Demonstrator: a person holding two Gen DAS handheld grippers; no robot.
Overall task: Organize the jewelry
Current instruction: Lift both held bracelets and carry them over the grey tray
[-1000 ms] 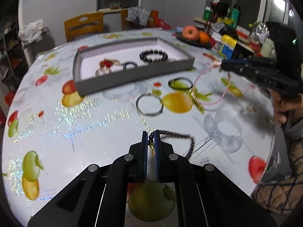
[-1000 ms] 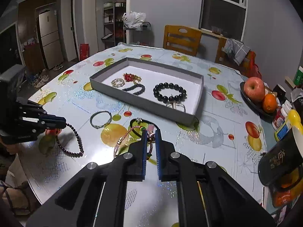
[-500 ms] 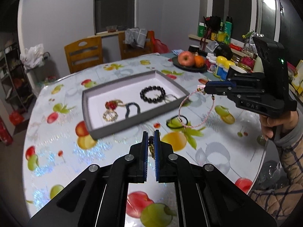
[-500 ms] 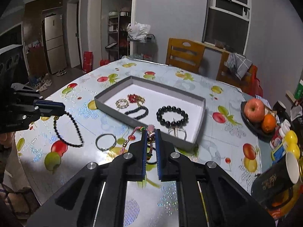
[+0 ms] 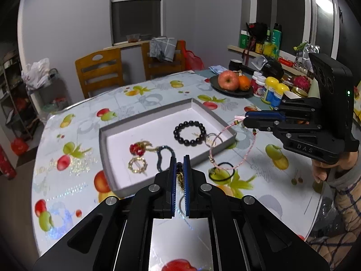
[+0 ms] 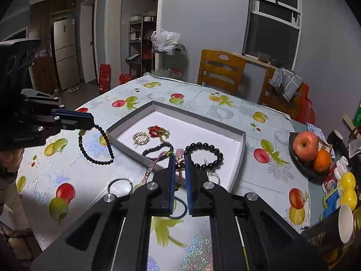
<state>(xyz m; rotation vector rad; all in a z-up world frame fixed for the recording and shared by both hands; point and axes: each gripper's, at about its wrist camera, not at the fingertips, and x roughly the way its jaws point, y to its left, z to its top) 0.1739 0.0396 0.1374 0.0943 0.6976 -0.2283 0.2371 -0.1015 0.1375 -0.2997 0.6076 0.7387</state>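
Note:
The grey tray with a white floor lies mid-table and holds a black bead bracelet, a red charm piece, a gold ring and a dark cord bracelet. My left gripper is shut on a dark thin-bead bracelet, which hangs in a loop above the table left of the tray. My right gripper is shut on a pink cord bracelet. That bracelet dangles over the tray's near right corner.
A black hair tie and a metal bangle lie on the fruit-print table in front of the tray. A plate with an apple and an orange, bottles and a cup crowd the right edge. Wooden chairs stand behind.
Both grippers have risen and moved toward the tray. The thin-bead bracelet and the pink cord bracelet have come off the table and now hang free.

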